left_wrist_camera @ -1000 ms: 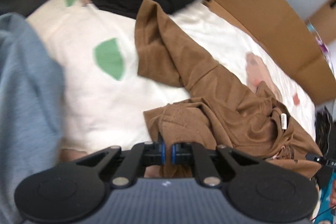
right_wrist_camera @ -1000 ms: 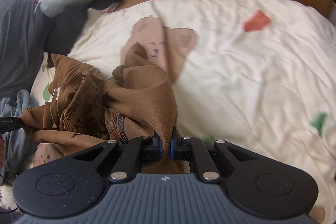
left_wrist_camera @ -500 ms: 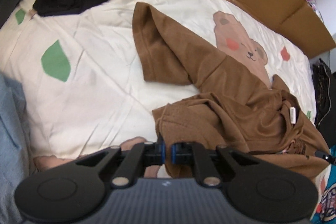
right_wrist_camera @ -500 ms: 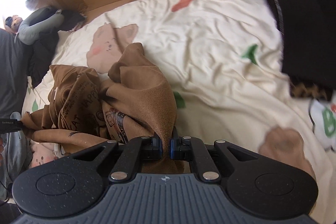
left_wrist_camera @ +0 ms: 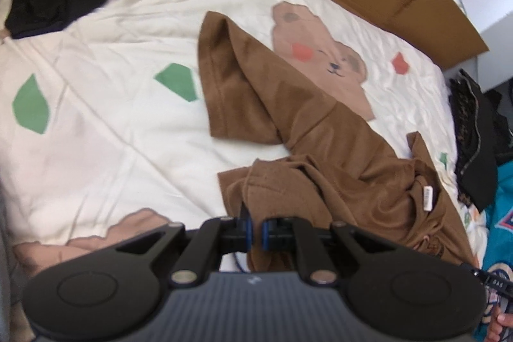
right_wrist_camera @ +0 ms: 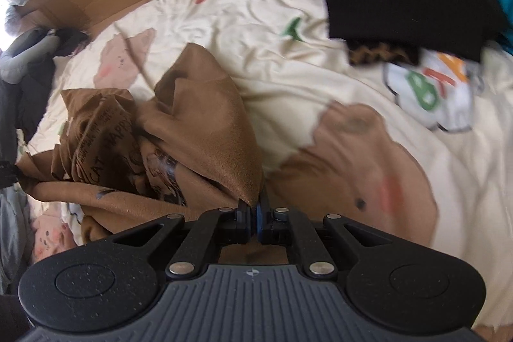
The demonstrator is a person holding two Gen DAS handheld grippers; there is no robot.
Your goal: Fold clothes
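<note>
Both hand-held grippers, left [left_wrist_camera: 255, 229] and right [right_wrist_camera: 253, 212], are clamped on the limp, bunched brown shirt [left_wrist_camera: 336, 178] over the bed [left_wrist_camera: 105, 149]; grip hems, since it sags.

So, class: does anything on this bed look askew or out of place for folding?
Yes. The brown shirt is bunched, not flat: one sleeve lies twisted across the sheet, and its print faces the right camera in crumpled folds. Both the left gripper and right gripper pinch its fabric.
</note>
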